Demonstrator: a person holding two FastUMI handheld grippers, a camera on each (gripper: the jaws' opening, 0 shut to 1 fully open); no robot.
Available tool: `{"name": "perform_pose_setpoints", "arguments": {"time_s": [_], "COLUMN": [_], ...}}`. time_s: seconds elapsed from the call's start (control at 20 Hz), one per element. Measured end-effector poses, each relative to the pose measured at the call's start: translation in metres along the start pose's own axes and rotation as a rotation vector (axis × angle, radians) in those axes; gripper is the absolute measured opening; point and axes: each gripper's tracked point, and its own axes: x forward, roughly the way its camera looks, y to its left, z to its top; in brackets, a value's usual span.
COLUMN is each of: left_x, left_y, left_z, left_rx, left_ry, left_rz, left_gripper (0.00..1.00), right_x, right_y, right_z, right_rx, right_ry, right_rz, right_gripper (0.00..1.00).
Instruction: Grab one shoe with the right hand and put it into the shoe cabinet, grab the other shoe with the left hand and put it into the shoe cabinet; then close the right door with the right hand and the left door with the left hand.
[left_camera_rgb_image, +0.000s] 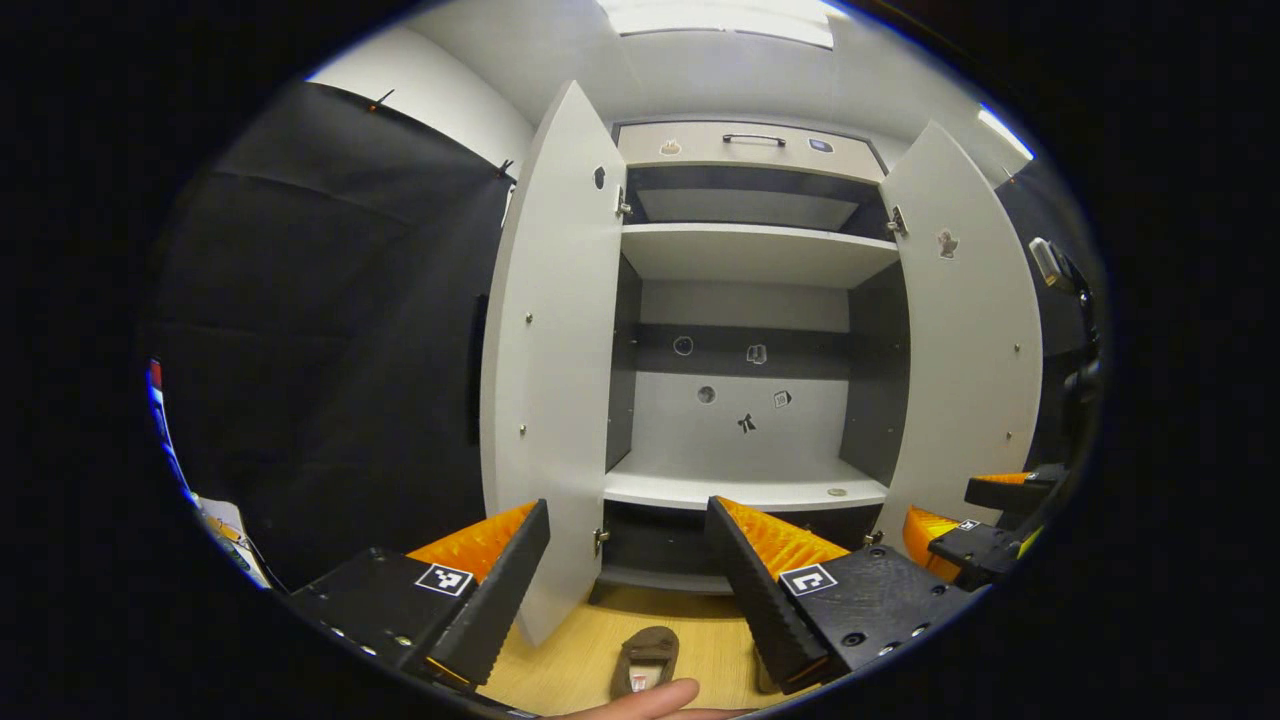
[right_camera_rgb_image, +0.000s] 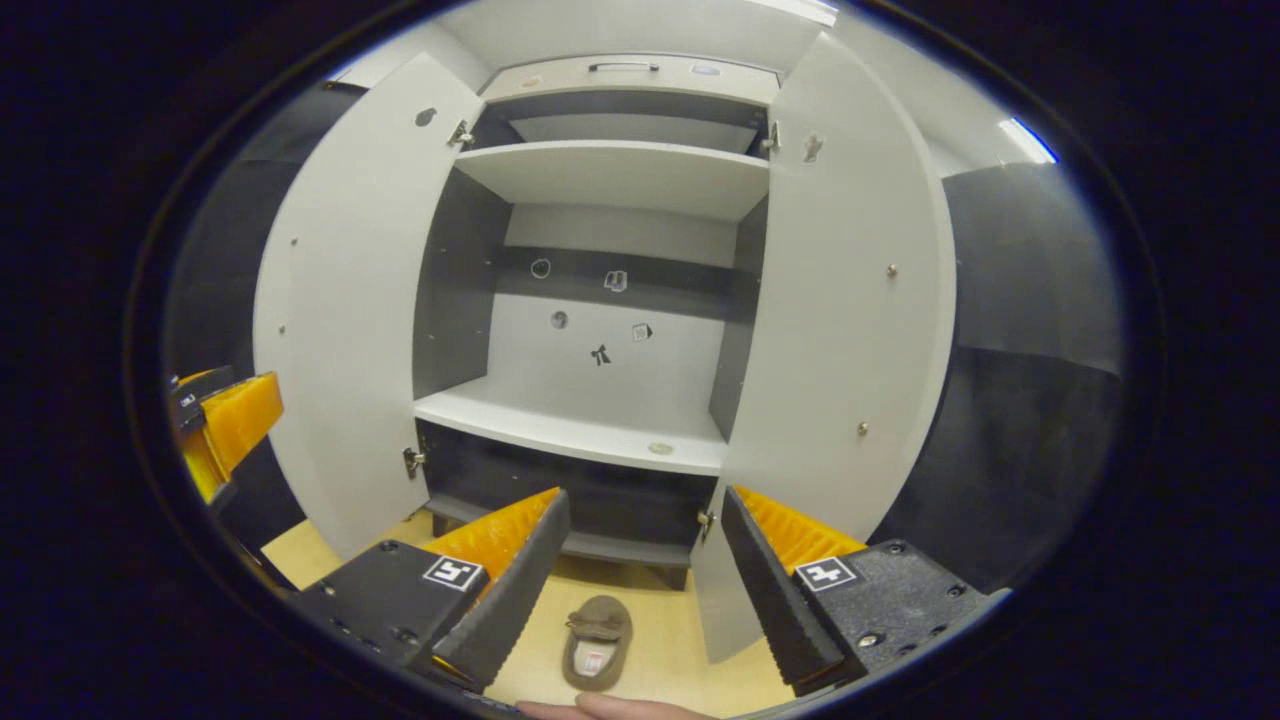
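Both the right hand-held gripper and the left hand-held gripper stand wide and empty, and the brown soft fabric slipper lies on the wooden floor just below, between the right fingers, before the open white shoe cabinet; it looks light and floppy, so the heel rim seems the best hold.

A shoe lies before the open shoe cabinet.

Black cloth walls are hung on both sides. A pale wooden floor is laid below. Bright lights are set in the white ceiling.
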Motion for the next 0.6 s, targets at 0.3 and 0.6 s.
{"name": "perform_pose_setpoints", "arguments": {"time_s": [0.3, 0.6], "left_x": [-0.021, -0.044], "left_y": [0.006, 0.008], "left_z": [-0.054, -0.135], "left_rx": [-0.042, -0.022], "left_ry": [0.114, 0.211], "left_rz": [0.019, 0.002], "left_gripper": [0.95, 0.95], "right_x": [0.006, 0.05], "right_y": [0.05, 0.082], "right_z": [-0.072, -0.211], "right_rx": [-0.078, -0.181], "right_ry": [0.152, 0.372], "right_rz": [0.204, 0.25], "right_gripper": [0.98, 0.97]}}
